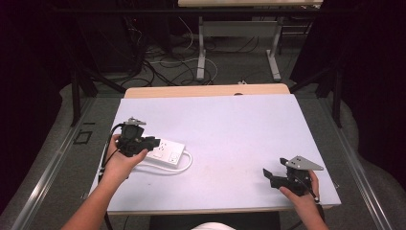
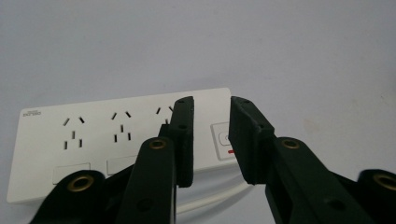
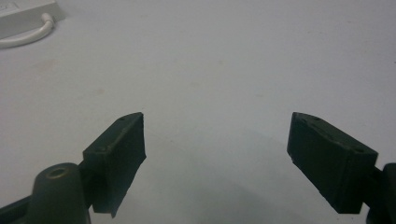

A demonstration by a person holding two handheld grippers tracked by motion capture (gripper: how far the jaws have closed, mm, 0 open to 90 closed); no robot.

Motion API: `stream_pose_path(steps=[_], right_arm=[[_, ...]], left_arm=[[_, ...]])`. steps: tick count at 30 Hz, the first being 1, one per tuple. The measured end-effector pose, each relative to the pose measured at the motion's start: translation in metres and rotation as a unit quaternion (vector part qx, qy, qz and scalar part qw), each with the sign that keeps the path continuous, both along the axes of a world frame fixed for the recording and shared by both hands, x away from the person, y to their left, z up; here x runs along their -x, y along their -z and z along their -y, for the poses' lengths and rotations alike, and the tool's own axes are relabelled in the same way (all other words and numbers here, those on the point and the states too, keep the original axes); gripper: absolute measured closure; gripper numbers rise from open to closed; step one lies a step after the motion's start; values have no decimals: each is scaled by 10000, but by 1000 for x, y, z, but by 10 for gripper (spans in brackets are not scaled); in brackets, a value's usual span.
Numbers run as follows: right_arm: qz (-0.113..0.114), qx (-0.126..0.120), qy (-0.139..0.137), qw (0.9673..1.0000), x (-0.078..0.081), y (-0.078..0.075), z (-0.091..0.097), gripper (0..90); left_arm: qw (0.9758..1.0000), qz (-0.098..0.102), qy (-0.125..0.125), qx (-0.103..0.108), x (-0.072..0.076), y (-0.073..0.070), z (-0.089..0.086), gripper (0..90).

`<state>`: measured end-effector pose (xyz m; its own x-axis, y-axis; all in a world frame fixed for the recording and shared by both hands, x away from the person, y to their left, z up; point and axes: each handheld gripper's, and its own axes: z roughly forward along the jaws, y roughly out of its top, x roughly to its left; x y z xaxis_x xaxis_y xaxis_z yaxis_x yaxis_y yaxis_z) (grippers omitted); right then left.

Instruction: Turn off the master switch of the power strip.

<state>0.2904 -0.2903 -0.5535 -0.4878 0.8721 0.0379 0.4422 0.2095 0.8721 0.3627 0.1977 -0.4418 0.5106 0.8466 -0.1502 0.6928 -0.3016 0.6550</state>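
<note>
Left gripper [image 2: 211,140] jaws narrow, a small gap between the pads, nothing clamped; they hang over the switch end of the white power strip [image 2: 93,140], which lies flat at the table's left side. Its white cable [image 1: 184,165] loops along the near edge and round the right end of the strip. Right gripper [image 3: 217,158] jaws wide, empty, above bare tabletop [image 1: 239,129] at near right, well apart from the strip.
</note>
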Motion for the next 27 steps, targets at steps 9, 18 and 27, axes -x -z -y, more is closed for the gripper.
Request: stream_pose_path(steps=[9, 18, 27], right_arm=[[-31, 22, 14, 10000, 0, 0, 0, 184], [3, 5, 20, 10000, 0, 1, -1, 184], [-19, 20, 21, 10000, 0, 1, 0, 184]], left_arm=[[9998, -159, -43, -76, -4, 2, 8, 818], [9995, -252, 26, -183, -8, 4, 16, 899], [9989, -379, 22, -259, -13, 10, 23, 900]])
